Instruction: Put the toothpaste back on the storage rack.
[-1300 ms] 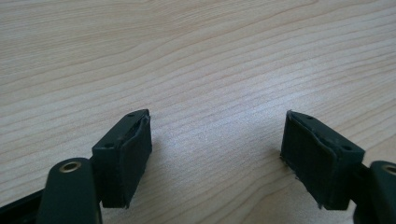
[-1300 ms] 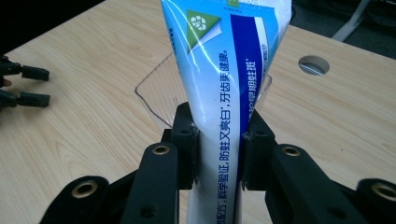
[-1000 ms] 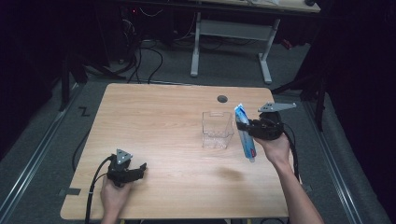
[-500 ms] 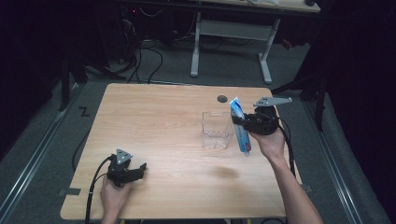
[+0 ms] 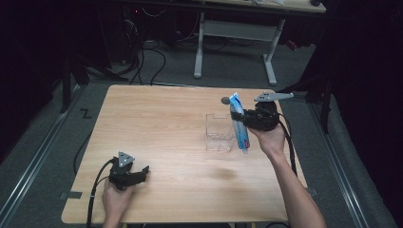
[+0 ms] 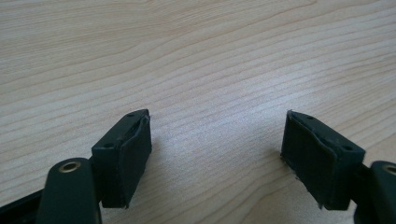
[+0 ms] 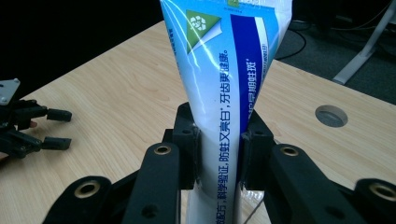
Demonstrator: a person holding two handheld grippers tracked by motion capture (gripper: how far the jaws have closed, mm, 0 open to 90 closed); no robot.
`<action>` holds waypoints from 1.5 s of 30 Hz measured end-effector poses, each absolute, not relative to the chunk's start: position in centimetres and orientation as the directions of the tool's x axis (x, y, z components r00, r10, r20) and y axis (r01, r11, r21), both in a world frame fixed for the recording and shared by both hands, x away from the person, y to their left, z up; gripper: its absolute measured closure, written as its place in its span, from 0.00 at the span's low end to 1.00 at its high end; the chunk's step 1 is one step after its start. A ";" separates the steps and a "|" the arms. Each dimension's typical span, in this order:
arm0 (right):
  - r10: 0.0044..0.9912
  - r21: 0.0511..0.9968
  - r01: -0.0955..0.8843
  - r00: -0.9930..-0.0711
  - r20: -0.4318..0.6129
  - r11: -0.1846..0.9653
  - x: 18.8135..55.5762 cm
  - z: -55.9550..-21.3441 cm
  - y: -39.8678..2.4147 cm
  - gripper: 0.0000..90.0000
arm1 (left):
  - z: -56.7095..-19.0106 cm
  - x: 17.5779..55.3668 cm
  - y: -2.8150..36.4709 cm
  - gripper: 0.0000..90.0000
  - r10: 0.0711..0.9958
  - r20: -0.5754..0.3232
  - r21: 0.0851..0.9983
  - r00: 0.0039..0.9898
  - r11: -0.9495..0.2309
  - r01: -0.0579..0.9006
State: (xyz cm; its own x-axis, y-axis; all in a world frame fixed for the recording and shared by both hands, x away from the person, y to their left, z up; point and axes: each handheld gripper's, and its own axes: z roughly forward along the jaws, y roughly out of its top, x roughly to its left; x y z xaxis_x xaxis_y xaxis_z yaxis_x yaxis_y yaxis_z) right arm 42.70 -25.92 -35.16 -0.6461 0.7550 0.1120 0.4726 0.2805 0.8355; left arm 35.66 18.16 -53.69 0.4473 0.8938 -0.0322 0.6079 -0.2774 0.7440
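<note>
On the wooden table [image 5: 157,123], a clear plastic container [image 5: 219,132] is seen just left of the right gripper [image 5: 246,118], which is clamped on a blue-and-white toothpaste tube [image 5: 239,122]. The tube's long axis is held steeply, apparently beside the container's right wall. The left gripper [image 5: 141,172], well apart, rests spread and empty.

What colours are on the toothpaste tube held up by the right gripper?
The toothpaste tube is light blue, dark blue, green and white; clearest in the right gripper view.

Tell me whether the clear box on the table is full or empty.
Empty, as far as shows: the clear box has nothing visible inside, and the toothpaste tube is held beside it by the right gripper.
</note>
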 end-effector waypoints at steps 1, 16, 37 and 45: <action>0.754 0.837 0.473 -0.647 0.117 0.276 42.8 -35.2 -25.9 0.81 | -53.7 35.7 18.2 0.27 0.894 -0.031 0.743 0.447 -0.278 0.608; 0.735 0.851 0.459 -0.665 0.137 0.257 44.0 -34.7 -24.2 0.81 | -53.7 35.7 18.2 0.27 0.894 -0.032 0.744 0.448 -0.278 0.607; 0.756 0.858 0.446 -0.645 0.110 0.256 46.4 -34.8 -22.2 0.81 | -53.7 35.7 18.2 0.27 0.893 -0.033 0.745 0.449 -0.277 0.607; 0.771 0.862 0.444 -0.627 0.106 0.243 47.1 -35.2 -22.2 0.80 | -53.7 35.7 18.2 0.27 0.893 -0.032 0.744 0.450 -0.279 0.607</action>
